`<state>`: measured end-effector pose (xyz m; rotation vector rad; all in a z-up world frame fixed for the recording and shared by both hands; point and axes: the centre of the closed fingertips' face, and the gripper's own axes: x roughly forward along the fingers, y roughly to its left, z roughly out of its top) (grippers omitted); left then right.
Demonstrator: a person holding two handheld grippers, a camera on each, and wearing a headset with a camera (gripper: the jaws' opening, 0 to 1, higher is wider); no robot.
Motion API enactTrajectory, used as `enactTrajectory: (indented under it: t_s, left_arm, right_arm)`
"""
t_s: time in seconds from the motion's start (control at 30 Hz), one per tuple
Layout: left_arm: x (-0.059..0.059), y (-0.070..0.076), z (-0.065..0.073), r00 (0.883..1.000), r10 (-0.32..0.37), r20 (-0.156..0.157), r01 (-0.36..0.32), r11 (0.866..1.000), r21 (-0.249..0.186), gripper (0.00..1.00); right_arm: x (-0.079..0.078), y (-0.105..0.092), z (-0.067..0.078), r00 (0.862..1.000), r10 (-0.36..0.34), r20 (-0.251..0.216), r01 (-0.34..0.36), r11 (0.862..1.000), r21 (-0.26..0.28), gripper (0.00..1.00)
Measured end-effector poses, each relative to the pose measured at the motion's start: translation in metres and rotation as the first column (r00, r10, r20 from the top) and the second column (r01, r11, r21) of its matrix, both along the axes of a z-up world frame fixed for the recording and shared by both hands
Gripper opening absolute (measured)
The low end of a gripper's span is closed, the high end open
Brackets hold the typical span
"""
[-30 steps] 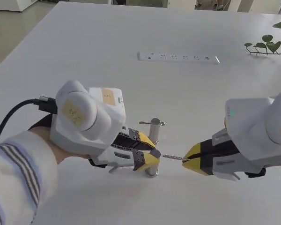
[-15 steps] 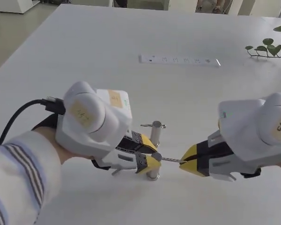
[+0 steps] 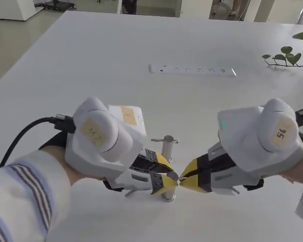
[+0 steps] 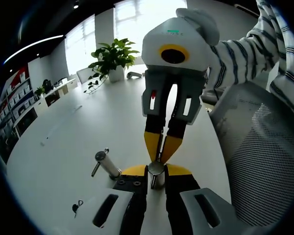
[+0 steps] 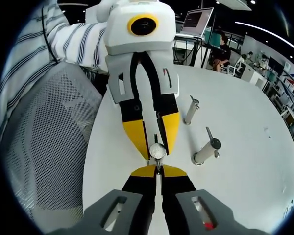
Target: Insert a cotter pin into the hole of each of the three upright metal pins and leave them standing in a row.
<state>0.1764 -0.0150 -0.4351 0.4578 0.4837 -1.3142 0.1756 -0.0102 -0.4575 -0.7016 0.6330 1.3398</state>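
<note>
My left gripper [image 3: 166, 180] is shut on an upright metal pin [image 3: 167, 195] near the table's front edge. In the left gripper view the pin [image 4: 157, 174] stands between my own jaws. My right gripper [image 3: 185, 177] faces it tip to tip, shut on a thin cotter pin [image 5: 158, 164] pressed against the head of the held pin [image 5: 158, 151]. Little of the cotter pin shows. A second metal pin [image 3: 167, 146] stands just behind with a cotter pin through its top. The right gripper view has two pins [image 5: 191, 110] [image 5: 206, 152] to the right, the nearer one crossed by a cotter pin.
A white power strip [image 3: 192, 69] lies mid-table and a leafy plant [image 3: 288, 55] sits at the far right. A black cable [image 3: 25, 136] trails from my left hand. One loose cotter pin [image 4: 77, 205] lies on the table. A mesh chair [image 4: 255, 147] stands at the table's edge.
My right gripper has moved left up to the held pin. The cotter pin's shaft, bare between the grippers before, is now almost hidden at the pin's head. The left gripper holds still.
</note>
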Motion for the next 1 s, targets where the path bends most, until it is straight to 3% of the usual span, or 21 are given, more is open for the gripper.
enactTrajectory:
  t_s: [0.17, 0.27, 0.33, 0.4, 0.47, 0.57, 0.7, 0.83, 1.0]
  left_arm:
    - [0.0, 0.001, 0.0, 1.0, 0.001, 0.002, -0.001, 1.0, 0.005, 0.09]
    - [0.0, 0.001, 0.0, 1.0, 0.001, 0.0, -0.001, 1.0, 0.007, 0.09]
    - [0.001, 0.001, 0.0, 1.0, 0.0, 0.0, 0.0, 1.0, 0.008, 0.09]
    - [0.001, 0.001, 0.0, 1.0, 0.001, 0.001, -0.001, 1.0, 0.008, 0.09]
    - [0.001, 0.001, 0.0, 1.0, -0.001, 0.001, 0.001, 1.0, 0.009, 0.09]
    - [0.0, 0.001, 0.001, 1.0, -0.004, 0.003, 0.003, 1.0, 0.011, 0.09]
    - [0.0, 0.001, 0.001, 1.0, -0.005, 0.008, 0.005, 1.0, 0.015, 0.09]
    - [0.0, 0.001, 0.0, 1.0, -0.009, 0.013, 0.008, 1.0, 0.021, 0.09]
    - [0.0, 0.001, 0.0, 1.0, -0.009, 0.015, 0.009, 1.0, 0.027, 0.09]
  right_arm:
    - [0.0, 0.001, 0.001, 1.0, 0.011, 0.008, -0.011, 1.0, -0.011, 0.0]
    - [0.0, 0.002, 0.002, 1.0, 0.003, 0.001, -0.003, 1.0, 0.005, 0.0]
    - [0.002, 0.002, 0.003, 1.0, 0.0, 0.021, 0.0, 1.0, 0.016, 0.01]
    - [0.001, 0.003, 0.007, 0.999, -0.002, 0.038, 0.001, 0.999, 0.034, 0.18]
    - [-0.002, 0.0, 0.008, 1.0, -0.004, 0.027, 0.003, 1.0, 0.031, 0.23]
    - [-0.001, -0.006, 0.008, 0.999, -0.018, 0.039, 0.017, 1.0, 0.014, 0.14]
    - [-0.002, -0.01, 0.01, 0.999, -0.046, 0.011, 0.046, 0.999, 0.029, 0.09]
    - [-0.001, -0.009, 0.013, 0.999, -0.053, 0.014, 0.052, 0.998, 0.039, 0.0]
    - [0.0, -0.008, 0.014, 0.999, -0.053, 0.009, 0.053, 0.998, 0.035, 0.0]
